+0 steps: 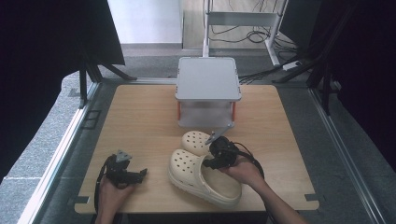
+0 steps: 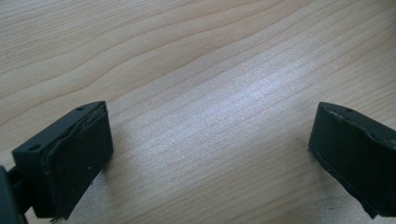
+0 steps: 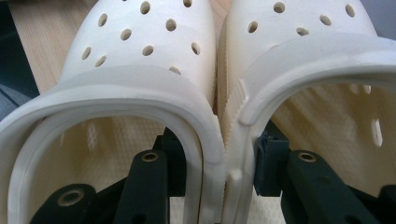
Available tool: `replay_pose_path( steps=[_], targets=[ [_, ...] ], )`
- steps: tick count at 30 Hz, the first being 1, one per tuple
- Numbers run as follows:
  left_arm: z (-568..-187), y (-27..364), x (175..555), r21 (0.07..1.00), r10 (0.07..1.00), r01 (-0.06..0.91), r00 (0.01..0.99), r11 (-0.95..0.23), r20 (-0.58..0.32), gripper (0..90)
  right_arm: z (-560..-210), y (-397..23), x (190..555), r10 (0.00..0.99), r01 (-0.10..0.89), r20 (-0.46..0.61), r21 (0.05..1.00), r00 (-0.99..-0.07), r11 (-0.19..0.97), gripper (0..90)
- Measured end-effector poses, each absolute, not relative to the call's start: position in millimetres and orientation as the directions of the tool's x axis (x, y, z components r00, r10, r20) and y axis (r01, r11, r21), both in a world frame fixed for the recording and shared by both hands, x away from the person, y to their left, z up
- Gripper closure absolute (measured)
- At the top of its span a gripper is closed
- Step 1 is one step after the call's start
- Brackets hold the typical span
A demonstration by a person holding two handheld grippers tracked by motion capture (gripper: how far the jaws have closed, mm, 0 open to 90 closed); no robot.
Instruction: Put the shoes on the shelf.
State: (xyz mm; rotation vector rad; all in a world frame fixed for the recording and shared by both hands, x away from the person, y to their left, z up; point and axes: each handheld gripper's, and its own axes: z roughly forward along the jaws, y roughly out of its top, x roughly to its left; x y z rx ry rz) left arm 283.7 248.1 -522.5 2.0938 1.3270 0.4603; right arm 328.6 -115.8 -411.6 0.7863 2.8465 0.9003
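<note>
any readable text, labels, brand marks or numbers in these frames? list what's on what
None. The cream clogs show holes and ridges but no legible brand mark. The grey rack, wooden table and both tongs, left and right, carry no lettering that can be read.

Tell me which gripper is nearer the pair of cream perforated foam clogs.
Right. The right gripper has one of its jaws inside each of the cream perforated foam clogs, pinching their inner walls together. The left gripper rests apart, open on the wooden table.

A light wooden table (image 1: 140, 121) fills the middle. At its far edge stands a grey two-level stand (image 1: 208, 79) with orange posts. Beyond it, far on the floor, lie black cables (image 1: 252, 35).
</note>
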Motion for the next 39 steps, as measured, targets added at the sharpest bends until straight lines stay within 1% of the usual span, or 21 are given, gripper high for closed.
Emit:
replay_pose_path(
  steps=[16,30,39],
  targets=[
    [-522.4,248.0,283.5,0.655,0.899,0.689,0.436,-0.310,-0.033,0.0,-365.0,-136.1,332.6,0.527,0.476,0.083,0.563,-0.846,0.676,63.3],
    [-522.5,248.0,283.8,0.656,0.898,0.687,0.438,-0.312,-0.032,0.0,-324.6,-140.1,337.3,0.552,0.494,0.086,0.575,-0.829,0.652,63.2],
    [-522.5,247.9,283.8,0.657,0.899,0.688,0.437,-0.310,-0.033,0.0,-291.8,-139.7,350.2,0.587,0.521,0.095,0.590,-0.804,0.617,63.2]
  ],
)
